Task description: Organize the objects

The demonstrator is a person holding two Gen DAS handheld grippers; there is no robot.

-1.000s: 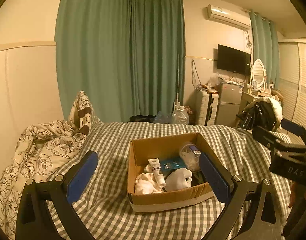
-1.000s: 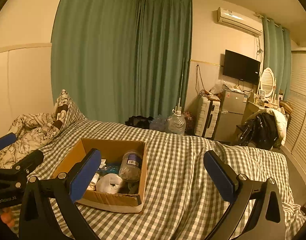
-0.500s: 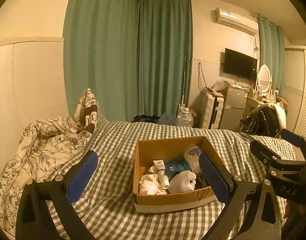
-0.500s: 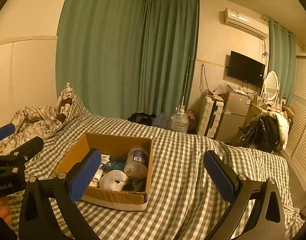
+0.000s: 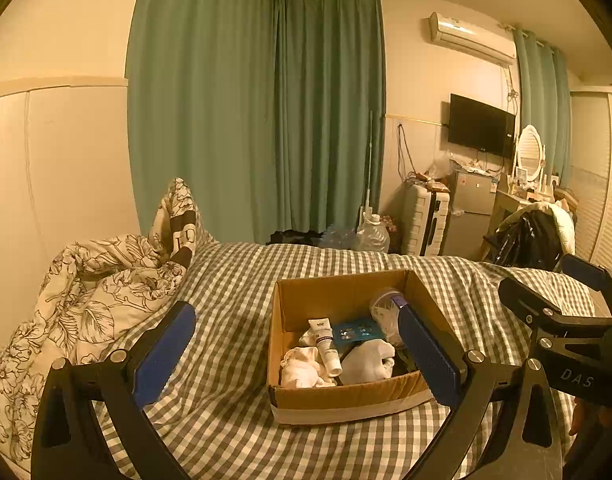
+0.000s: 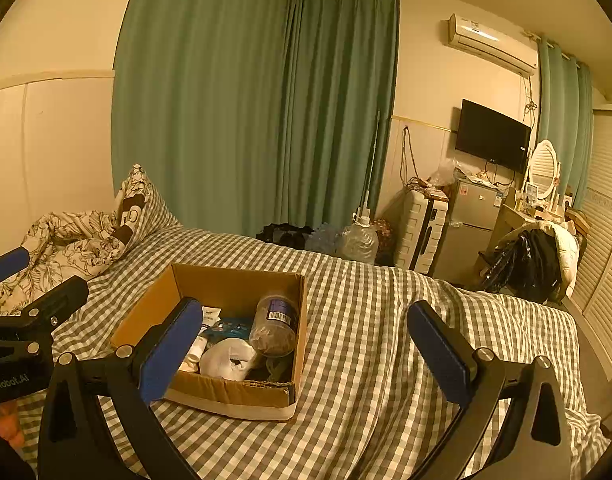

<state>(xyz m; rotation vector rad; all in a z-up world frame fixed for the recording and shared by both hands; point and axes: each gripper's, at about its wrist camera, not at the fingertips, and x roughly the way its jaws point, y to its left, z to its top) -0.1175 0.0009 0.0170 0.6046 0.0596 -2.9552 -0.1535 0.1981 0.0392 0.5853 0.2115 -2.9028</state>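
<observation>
An open cardboard box (image 5: 347, 398) (image 6: 230, 394) sits on the checked bed (image 5: 234, 280). Inside lie a white tube (image 5: 325, 340), a blue packet (image 5: 355, 330), a clear jar with a dark lid (image 6: 276, 322), white cloths (image 5: 302, 368) and a white bag (image 6: 226, 358). My left gripper (image 5: 296, 350) is open and empty, held above the bed in front of the box. My right gripper (image 6: 306, 346) is open and empty, to the right of the box. Each gripper shows at the edge of the other's view.
A floral quilt and pillow (image 5: 106, 280) lie piled at the bed's left. Green curtains (image 5: 266, 120) hang behind. Beyond the bed stand a water jug (image 6: 359, 240), a suitcase (image 6: 421, 236), a small fridge (image 6: 469, 216) and a chair with clothes (image 6: 533, 260).
Both grippers have risen and pulled back a little, so the box sits slightly lower and farther in both views. Both stay open and empty.
</observation>
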